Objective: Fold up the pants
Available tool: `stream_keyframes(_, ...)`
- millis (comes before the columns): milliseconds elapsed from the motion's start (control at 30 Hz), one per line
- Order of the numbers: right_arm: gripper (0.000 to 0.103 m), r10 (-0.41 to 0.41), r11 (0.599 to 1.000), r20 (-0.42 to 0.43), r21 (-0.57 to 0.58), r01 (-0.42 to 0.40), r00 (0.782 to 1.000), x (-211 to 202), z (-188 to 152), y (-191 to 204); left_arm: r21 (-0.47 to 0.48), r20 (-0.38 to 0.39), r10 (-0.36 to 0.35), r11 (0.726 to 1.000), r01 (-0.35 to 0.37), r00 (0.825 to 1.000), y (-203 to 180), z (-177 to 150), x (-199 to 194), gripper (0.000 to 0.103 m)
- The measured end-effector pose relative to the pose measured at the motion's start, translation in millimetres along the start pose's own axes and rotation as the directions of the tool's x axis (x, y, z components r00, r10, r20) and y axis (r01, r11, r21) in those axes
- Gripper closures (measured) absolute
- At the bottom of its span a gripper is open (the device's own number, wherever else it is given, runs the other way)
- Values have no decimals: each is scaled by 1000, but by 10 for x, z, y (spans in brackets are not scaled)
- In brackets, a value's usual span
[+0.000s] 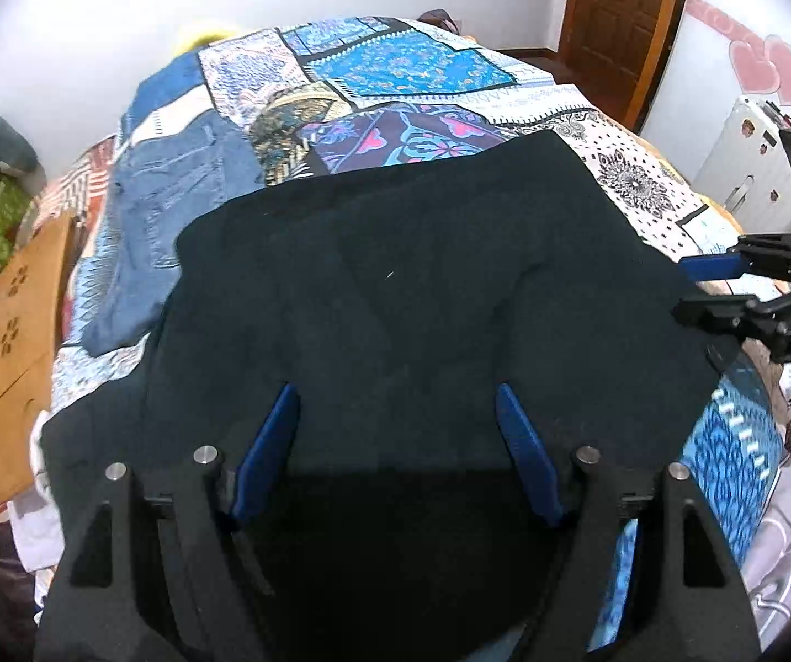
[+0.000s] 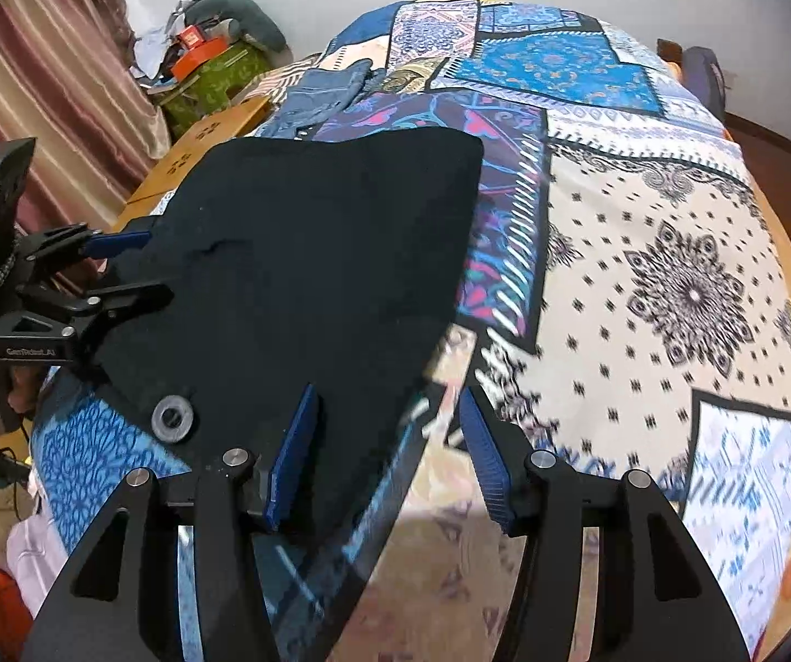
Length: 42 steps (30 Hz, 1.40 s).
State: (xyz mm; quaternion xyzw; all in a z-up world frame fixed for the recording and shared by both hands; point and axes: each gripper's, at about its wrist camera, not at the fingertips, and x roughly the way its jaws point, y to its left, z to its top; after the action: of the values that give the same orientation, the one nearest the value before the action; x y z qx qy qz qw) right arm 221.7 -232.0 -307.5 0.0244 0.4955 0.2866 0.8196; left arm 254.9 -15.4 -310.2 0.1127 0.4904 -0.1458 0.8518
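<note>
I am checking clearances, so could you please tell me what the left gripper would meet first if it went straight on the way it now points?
Probably the black pants: the left gripper is open and already over them, and the cloth fills the line ahead. Beyond lies the quilt. Its height above the cloth is unclear.

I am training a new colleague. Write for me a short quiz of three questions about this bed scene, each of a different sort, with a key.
1. True or false: the left gripper is open above the black pants.
2. Multiple choice: what garment lies beyond the black pants on the patchwork bedspread? A) blue jeans B) a red sweater C) a white towel
3. Fill in the missing word: in the right wrist view, the right gripper has one finger over the black pants and the other over the ____.

Key: 1 true; 2 A, the blue jeans; 3 bedspread.
</note>
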Motion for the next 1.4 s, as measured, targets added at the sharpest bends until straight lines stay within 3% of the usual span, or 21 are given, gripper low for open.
stream_keyframes(133,52,-46,999,-2,-10,46,999,-61,103,65,-47,-15,41,998,-41,999,122,-81,-173,29)
stream_keyframes(233,52,-54,998,46,-23,55,998,-164,229,183,-126,17,71,990,-68,997,332,-128,-411,29)
stream_keyframes(333,52,-42,997,97,-56,47,994,-235,369,363,-179,58,183,969,-170,981,566,-222,-669,29)
stream_keyframes(567,49,-10,988,158,-152,34,987,-184,628,837,-337,45,246,916,-217,968,1075,-606,-958,29)
stream_keyframes(733,49,1,977,150,-209,30,989,4,767,1138,-457,1,208,870,-185,978,1428,-991,-959,28)
stream_keyframes(1000,48,-4,958,97,-285,32,995,380,892,1477,-627,-105,109,764,-151,989,1856,-1558,-680,28)
stream_keyframes(1200,48,-75,929,40,-361,84,996,640,900,1551,-724,-92,-16,687,-56,996,1964,-1788,-461,27)
stream_keyframes(1267,48,-97,920,12,-380,94,995,728,901,1538,-745,-73,-40,666,-28,997,1986,-1812,-414,23)
stream_keyframes(1400,45,-92,917,-17,-391,78,996,809,908,1505,-747,-63,-44,664,-17,997,1988,-1776,-333,18)
